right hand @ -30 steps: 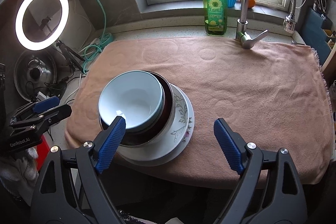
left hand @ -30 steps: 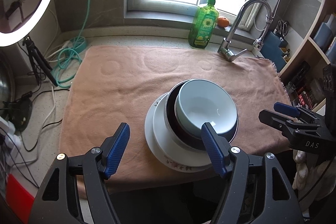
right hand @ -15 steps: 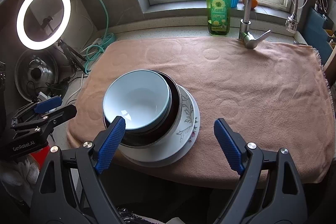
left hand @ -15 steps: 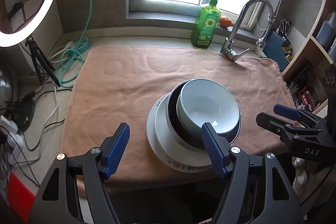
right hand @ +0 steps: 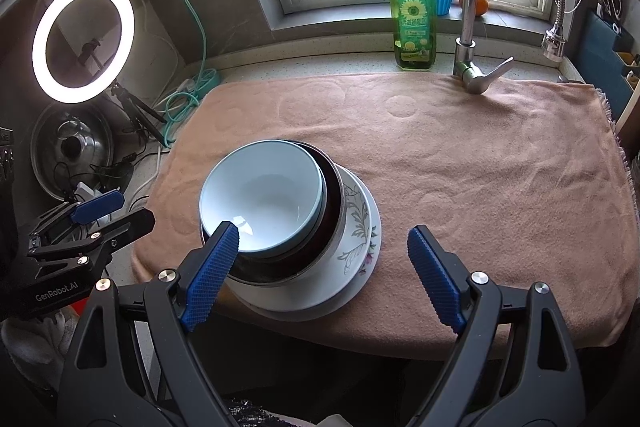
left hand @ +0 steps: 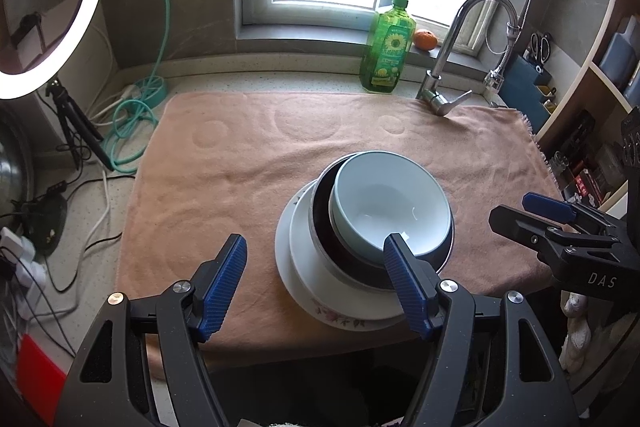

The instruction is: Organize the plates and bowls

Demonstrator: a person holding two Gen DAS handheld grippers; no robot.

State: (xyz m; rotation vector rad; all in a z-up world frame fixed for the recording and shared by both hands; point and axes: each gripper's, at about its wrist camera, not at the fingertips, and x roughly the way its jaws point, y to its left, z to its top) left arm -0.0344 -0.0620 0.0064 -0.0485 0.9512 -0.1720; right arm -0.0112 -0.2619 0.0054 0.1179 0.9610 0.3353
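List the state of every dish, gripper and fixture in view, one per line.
light blue bowl: upright, empty, nested in dark bowl
dark bowl: upright, on plates
floral plate: stacked on white plate
left gripper: open, empty
right gripper: open, empty
ring light: lit
faucet: not running

Nothing on the towel [left hand: 248,167] moves; the stack of bowls [left hand: 390,203] just looks a tiny bit further right.
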